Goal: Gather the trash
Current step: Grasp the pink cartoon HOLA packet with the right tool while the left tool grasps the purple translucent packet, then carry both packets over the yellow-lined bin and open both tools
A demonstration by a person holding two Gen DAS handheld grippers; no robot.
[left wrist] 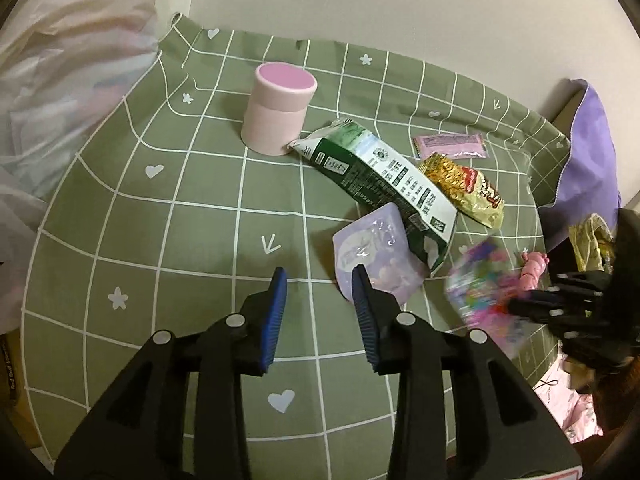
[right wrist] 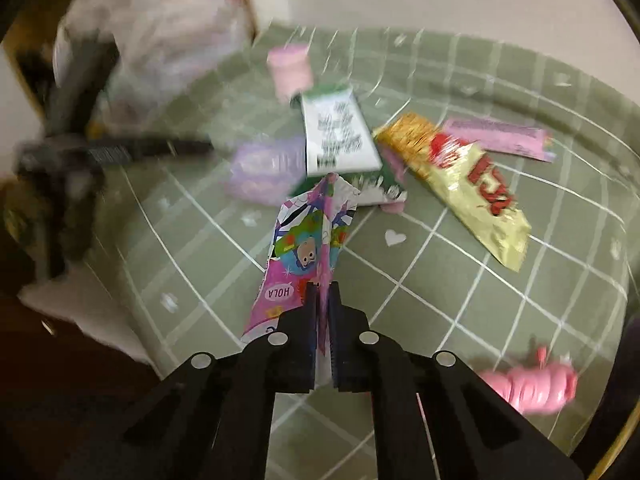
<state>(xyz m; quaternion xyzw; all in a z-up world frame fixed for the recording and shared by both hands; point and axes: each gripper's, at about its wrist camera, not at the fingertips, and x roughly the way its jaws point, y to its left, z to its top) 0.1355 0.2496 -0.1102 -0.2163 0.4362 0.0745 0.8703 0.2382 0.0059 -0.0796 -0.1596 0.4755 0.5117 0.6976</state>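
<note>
My right gripper (right wrist: 324,290) is shut on a colourful pink cartoon wrapper (right wrist: 308,248) and holds it above the green checked tablecloth (right wrist: 460,280). The wrapper shows blurred in the left wrist view (left wrist: 484,288), with the right gripper (left wrist: 520,304) at the right edge. My left gripper (left wrist: 320,280) is open and empty above the cloth, just left of a lilac pouch (left wrist: 380,256). A green and white carton (left wrist: 384,176), a gold snack bag (left wrist: 468,188) and a pink sachet (left wrist: 450,146) lie on the cloth.
A pink lidded cylinder (left wrist: 278,106) stands at the back. A translucent white plastic bag (left wrist: 60,80) hangs at the left. A small pink toy (right wrist: 532,386) lies near the cloth's right edge. A purple cushion (left wrist: 588,152) sits at the far right.
</note>
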